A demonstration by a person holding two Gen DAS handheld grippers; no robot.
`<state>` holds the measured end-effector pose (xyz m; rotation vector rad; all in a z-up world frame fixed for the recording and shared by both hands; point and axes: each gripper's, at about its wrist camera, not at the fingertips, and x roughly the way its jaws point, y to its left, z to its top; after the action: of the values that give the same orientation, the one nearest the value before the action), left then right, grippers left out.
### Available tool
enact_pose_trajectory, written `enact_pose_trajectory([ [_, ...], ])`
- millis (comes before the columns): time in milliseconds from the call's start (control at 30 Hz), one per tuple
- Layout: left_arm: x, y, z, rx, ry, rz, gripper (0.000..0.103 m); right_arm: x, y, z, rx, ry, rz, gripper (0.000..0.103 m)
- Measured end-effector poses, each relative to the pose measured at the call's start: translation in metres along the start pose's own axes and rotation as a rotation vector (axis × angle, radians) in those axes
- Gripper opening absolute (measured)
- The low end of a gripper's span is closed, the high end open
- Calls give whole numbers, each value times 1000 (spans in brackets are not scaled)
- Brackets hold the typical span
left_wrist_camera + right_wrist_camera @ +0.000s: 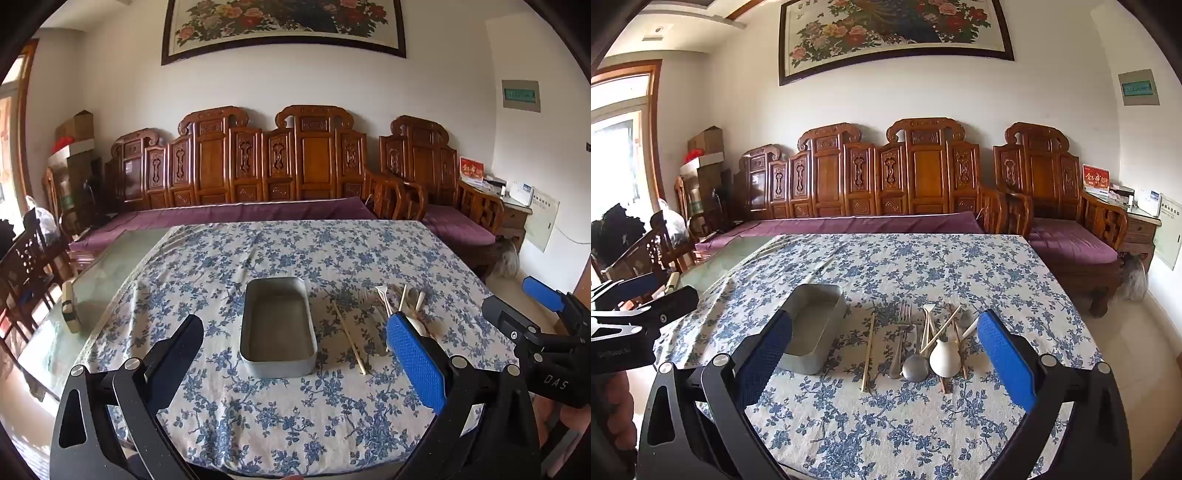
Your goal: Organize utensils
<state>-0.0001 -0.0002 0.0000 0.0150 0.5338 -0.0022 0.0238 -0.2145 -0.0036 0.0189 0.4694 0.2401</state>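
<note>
A grey metal tin [277, 326] [812, 326] lies empty on the blue-flowered tablecloth [258, 406] [886, 424]. Right of it is a loose pile of utensils: a pale chopstick [868, 352] [349, 338], a metal fork [902, 334], a metal spoon [915, 365], a white ceramic spoon [945, 356] and more sticks. My left gripper [295, 350] hovers open above the tin, nothing between its fingers. My right gripper [884, 347] hovers open over the utensil pile, also holding nothing. The right gripper [543, 314] shows at the right edge of the left wrist view.
A carved wooden bench with purple cushions [849, 225] runs along the far table edge. Bare glass tabletop [110, 273] shows left of the cloth, with a small block [70, 308] on it. Wooden chairs [29, 266] stand at the left.
</note>
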Motion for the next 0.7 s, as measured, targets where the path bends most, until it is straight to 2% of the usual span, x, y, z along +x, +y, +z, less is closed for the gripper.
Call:
enact_pose_trajectory([
  [700,-2,-3,2,-7,-6,2,97,-2,-1,1,9,0,3,101],
])
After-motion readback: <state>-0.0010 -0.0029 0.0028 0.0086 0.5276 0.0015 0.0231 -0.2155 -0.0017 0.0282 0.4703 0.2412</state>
